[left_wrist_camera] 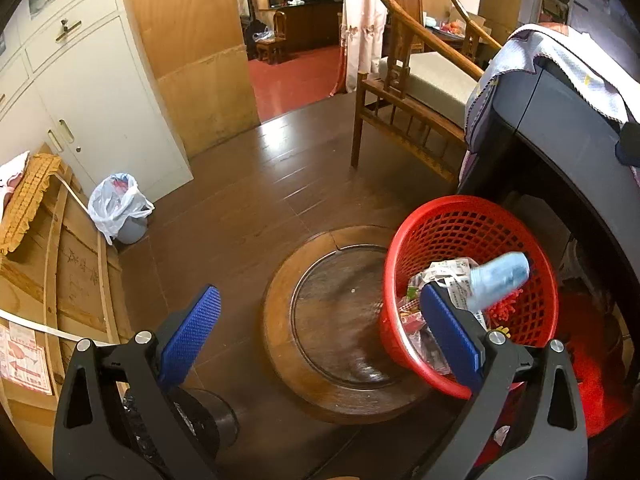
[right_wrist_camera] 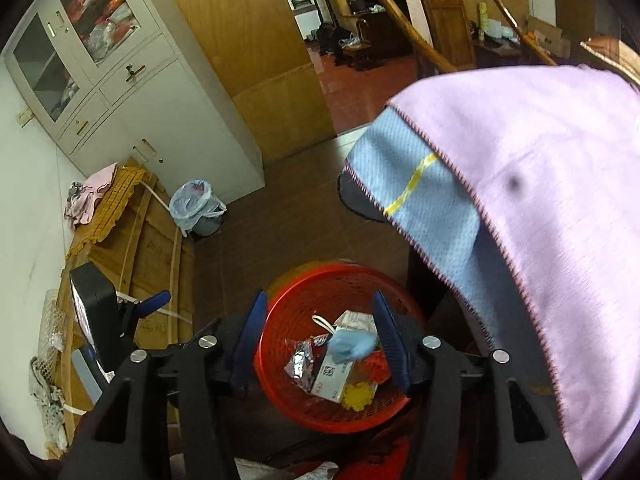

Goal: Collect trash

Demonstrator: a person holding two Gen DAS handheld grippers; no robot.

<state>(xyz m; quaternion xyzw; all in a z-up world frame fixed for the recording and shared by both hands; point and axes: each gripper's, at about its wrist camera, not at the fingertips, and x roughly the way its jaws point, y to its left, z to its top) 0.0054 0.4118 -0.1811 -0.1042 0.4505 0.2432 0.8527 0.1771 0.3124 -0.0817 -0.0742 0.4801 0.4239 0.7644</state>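
A white cabinet [left_wrist_camera: 100,92] stands by the doorway. Just in front of it sits a grey bin [left_wrist_camera: 130,232] lined with a plastic bag. A wooden chair [left_wrist_camera: 416,92] stands across the floor from the cabinet; a round wooden stool [left_wrist_camera: 340,320] lies nearer.

Left gripper [left_wrist_camera: 316,340], right gripper [right_wrist_camera: 320,344]: black frames, blue ribbed pads, silver screws.

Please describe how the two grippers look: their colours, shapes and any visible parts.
Both look alike. The left gripper has two black angular arms with triangular cut-outs and round silver bolt heads; its fingers carry flat blue pads with a fine dotted texture. The right gripper has the same build. No cables, markings or sleeves show.
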